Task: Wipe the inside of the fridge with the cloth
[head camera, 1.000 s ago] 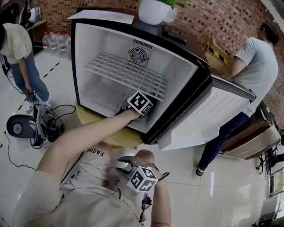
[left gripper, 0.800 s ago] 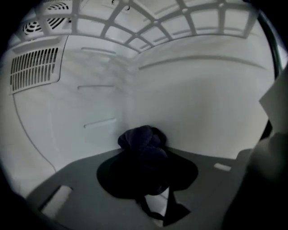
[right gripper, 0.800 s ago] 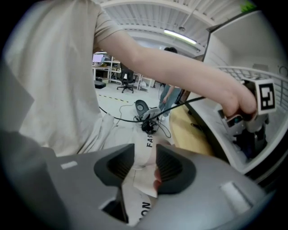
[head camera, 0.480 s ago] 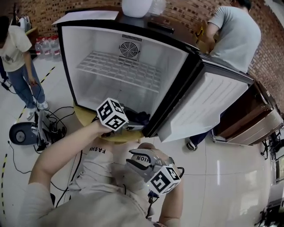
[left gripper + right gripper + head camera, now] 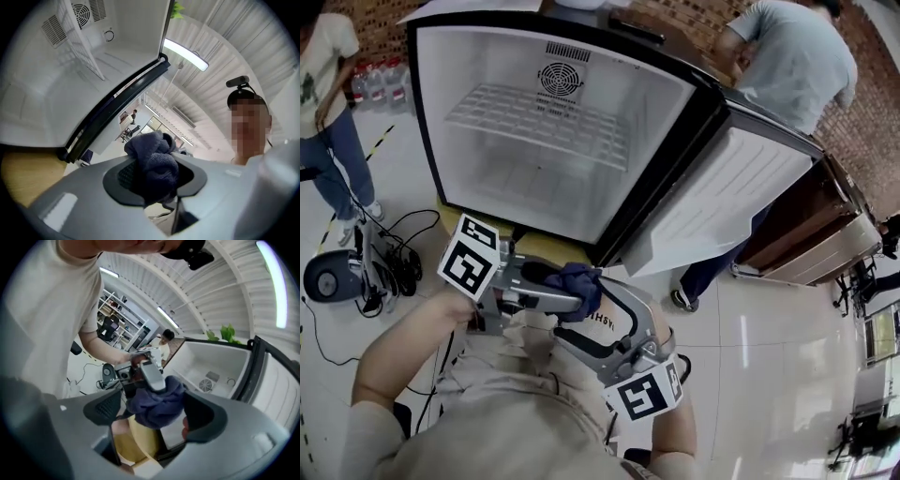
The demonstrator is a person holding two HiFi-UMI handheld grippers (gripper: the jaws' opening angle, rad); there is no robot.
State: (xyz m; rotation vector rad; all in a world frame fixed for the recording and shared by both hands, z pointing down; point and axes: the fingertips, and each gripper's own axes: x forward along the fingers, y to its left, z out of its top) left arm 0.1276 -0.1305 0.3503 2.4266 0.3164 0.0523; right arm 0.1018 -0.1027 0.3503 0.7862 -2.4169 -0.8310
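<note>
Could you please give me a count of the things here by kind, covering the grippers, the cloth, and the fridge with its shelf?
Cloth: 1, dark blue.
Grippers: 2, the left gripper shut on the cloth, the right gripper just opened wide, with the cloth between its jaws.
Fridge: 1, door open.
Wire shelf: 1.
Total: 5.

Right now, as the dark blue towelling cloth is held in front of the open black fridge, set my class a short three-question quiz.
1. Which gripper clamps the dark blue towelling cloth? A the left gripper, B the right gripper, C neither.
2. True or false: the white-lined black fridge has its door open.
3. Fill in: the right gripper's jaws stand ___ with the cloth between them.
Key: 1 A; 2 true; 3 open, having just been opening.
</note>
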